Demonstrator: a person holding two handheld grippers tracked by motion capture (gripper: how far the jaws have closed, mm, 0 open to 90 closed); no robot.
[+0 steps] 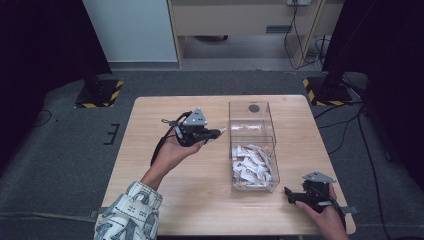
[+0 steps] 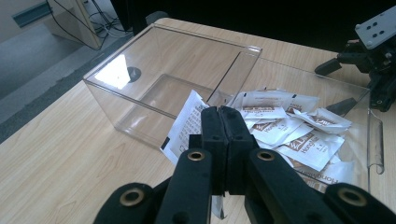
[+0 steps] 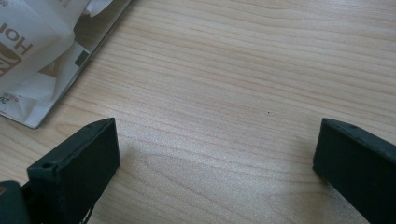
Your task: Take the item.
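- Spanning most of the high view, a light wooden table (image 1: 165,190) stands on grey carpet, with the person's forearms coming in from its near edge.
- Sitting right of the table's middle is a clear plastic box (image 1: 240,112) with two compartments; its far compartment looks empty apart from a dark round spot seen through it, and the near one holds the sachets.
- Heaped in that near compartment is a pile of white sachets (image 1: 251,165) with brown printing (the lettering is too small to read from above).
- Held above the table just left of the box, the left gripper (image 1: 216,133) points toward the box wall; a patterned sleeve (image 1: 129,214) covers that forearm.
- Resting low at the table's near right corner, the right gripper (image 1: 290,195) points left toward the box, well apart from the other gripper.
- Pinched between the left gripper's jaws, which are pressed tight together, is a single sachet (image 2: 184,126); in the left gripper view it hangs in front of the box, just before the divider between the compartments.
- Spread wide in the right gripper view, the right gripper's jaws grasp nothing, with bare wood between them and a corner of the box's sachets beyond the left jaw.
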